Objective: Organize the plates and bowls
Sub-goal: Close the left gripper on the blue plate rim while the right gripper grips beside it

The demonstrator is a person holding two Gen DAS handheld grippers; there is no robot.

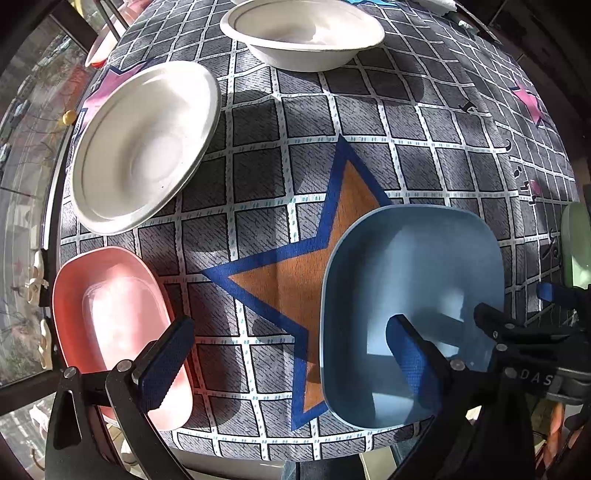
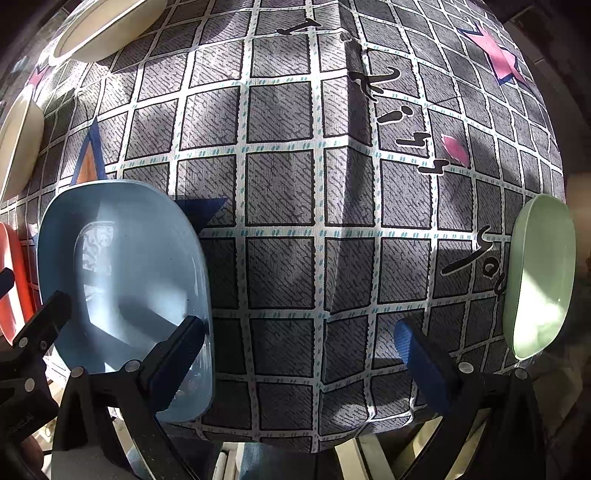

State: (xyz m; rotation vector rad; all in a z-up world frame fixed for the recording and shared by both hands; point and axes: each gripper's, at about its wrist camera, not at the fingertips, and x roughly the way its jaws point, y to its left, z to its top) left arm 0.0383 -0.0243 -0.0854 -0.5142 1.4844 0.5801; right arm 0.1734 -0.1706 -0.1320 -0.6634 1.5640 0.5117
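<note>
On the checked tablecloth lie a blue rectangular plate (image 1: 410, 295), a pink rectangular plate (image 1: 110, 317), a white round plate (image 1: 144, 147) and a white bowl (image 1: 303, 33). My left gripper (image 1: 291, 362) is open above the near edge, one finger over the pink plate, the other over the blue plate. In the right wrist view the blue plate (image 2: 122, 280) is at left and a green plate (image 2: 539, 273) at the right edge. My right gripper (image 2: 299, 362) is open, holding nothing, its left finger over the blue plate's near corner.
The tablecloth (image 2: 295, 184) has a raised fold running down its middle. The table's near edge (image 1: 295, 454) is right below both grippers. A window (image 1: 26, 147) is to the left. The right gripper's fingers (image 1: 517, 332) show at the lower right of the left wrist view.
</note>
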